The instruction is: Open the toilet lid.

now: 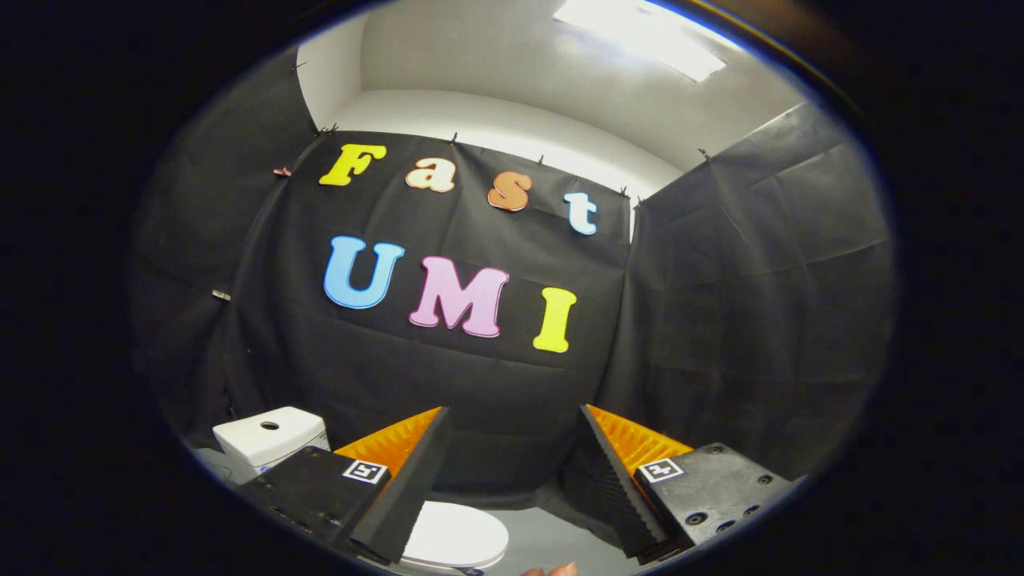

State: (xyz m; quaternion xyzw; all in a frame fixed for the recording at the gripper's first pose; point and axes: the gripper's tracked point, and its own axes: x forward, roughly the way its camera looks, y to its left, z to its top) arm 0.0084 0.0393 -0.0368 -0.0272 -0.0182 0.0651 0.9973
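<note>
A white toilet stands low in the gripper view, below and to the left of my fingers. Its lid (456, 534) lies flat and closed, showing partly behind my left finger. The white tank (270, 438) with a hole in its top sits to the left, beyond that finger. My gripper (516, 424) is held high above the toilet, pointing at the black cloth wall. It is open, with a wide gap and nothing between the fingers. It touches nothing.
Black cloth walls (720, 320) close in the booth ahead and on both sides. A grey floor (544, 540) shows to the right of the lid. A person's fingertips (552, 570) show just below the fingers. A ceiling light (640, 36) glows above.
</note>
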